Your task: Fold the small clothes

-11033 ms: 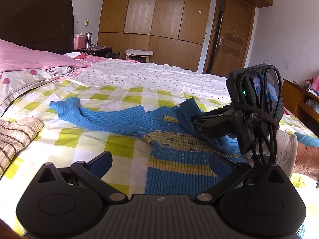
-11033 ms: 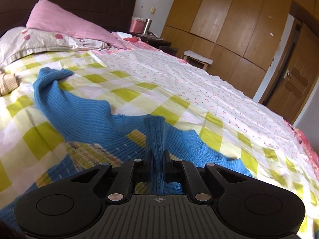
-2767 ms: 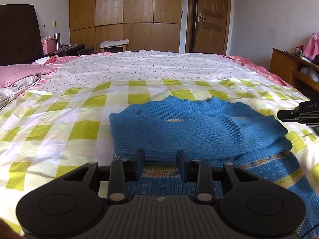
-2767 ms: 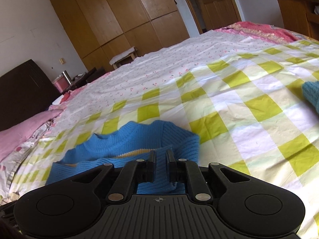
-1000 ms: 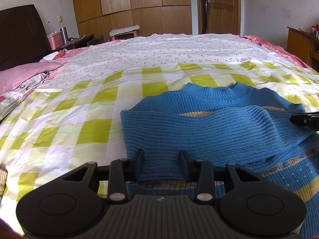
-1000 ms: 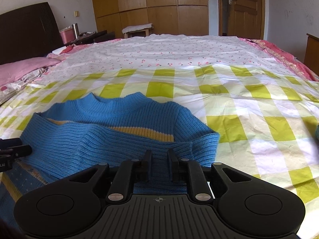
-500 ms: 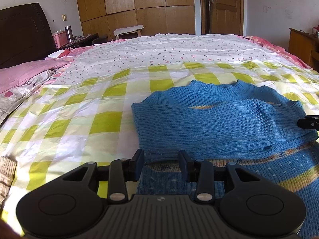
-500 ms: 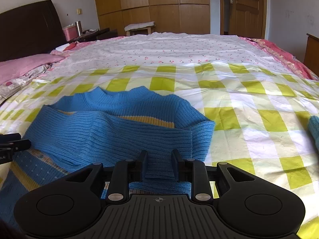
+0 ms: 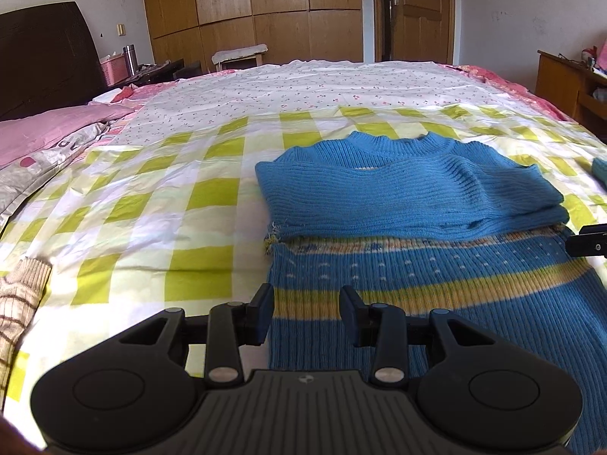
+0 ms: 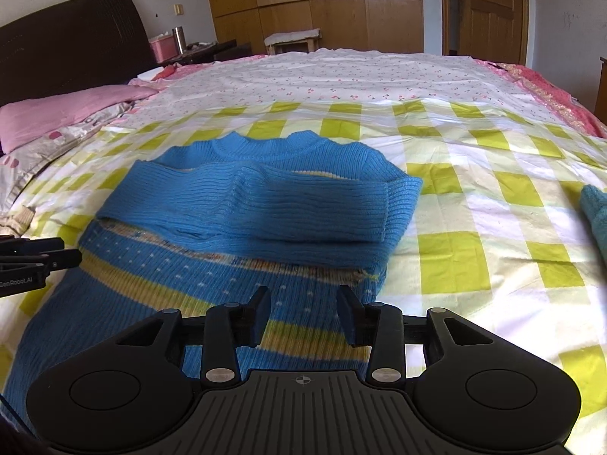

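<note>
A blue knit sweater with yellow stripes lies flat on the green-checked sheet, both sleeves folded across its chest. My left gripper stands open over the left edge of the striped body, with only cloth lying beneath the gap. My right gripper hovers over the body's right side, just short of the folded sleeve. Its jaws are opening and pinch nothing. Each gripper's tip shows at the edge of the other's view: the right gripper and the left gripper.
A brown striped knit lies at the near left. Another teal garment sits at the right. Pink pillows and a dark headboard are far left. A wardrobe, a door and a stool stand behind the bed.
Both grippers have drawn back from the folded sleeves toward the striped body. The right jaws, shut on the sleeve end a second ago, have let it go and spread. The sleeves stay folded.
</note>
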Demonstrator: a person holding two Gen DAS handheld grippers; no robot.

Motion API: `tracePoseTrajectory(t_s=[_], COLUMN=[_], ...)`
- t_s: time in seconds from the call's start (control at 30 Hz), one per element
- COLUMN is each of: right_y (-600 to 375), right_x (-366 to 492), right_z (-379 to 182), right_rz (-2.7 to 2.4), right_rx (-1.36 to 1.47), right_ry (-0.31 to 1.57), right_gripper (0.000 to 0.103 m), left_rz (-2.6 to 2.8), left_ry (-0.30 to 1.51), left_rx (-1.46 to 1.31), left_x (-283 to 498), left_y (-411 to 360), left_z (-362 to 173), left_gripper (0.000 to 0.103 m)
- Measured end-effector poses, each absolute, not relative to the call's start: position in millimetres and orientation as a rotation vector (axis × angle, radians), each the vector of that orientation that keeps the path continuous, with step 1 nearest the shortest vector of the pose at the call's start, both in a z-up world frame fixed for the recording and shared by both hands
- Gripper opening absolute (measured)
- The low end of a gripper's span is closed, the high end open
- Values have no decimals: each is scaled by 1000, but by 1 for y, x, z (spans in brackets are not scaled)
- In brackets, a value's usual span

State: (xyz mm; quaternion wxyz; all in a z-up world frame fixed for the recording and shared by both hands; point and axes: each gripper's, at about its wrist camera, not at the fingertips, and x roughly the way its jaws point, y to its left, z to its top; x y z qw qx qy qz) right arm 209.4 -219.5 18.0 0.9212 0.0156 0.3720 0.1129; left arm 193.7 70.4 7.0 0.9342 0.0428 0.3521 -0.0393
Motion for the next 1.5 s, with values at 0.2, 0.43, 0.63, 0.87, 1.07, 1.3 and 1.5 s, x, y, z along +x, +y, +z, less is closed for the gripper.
tracePoseTrajectory(t_s=[0.2,0.43,0.63,0.87,1.07,1.3,1.5], right_y=[-225,-236,-244,-250,-253,-249,-250], right_x=[178,145,122,85,64,58,61], right_z=[17,15,11,3,0,-1,-1], right_rz=[246,255,265,275,284,319,329], right_rx=[58,104,157,151,173,210,250], right_ry=[790,827,888,977,1012,1021,1027], right_gripper=[40,41,41,41,41,43,21], left_rz=[-89,-104,-113,-128,-149,-166,-173], left_ry=[738,763,808,860,881,903,914], left_rx=[85,95,69,52,36,24,-25], left_x=[167,132,104,80,69,66,67], left_y=[74,79,90,100,101,105,108], left_z=[5,3,0,-6,-8,-8,-10], left_gripper=[44,44,44,44,44,44,43])
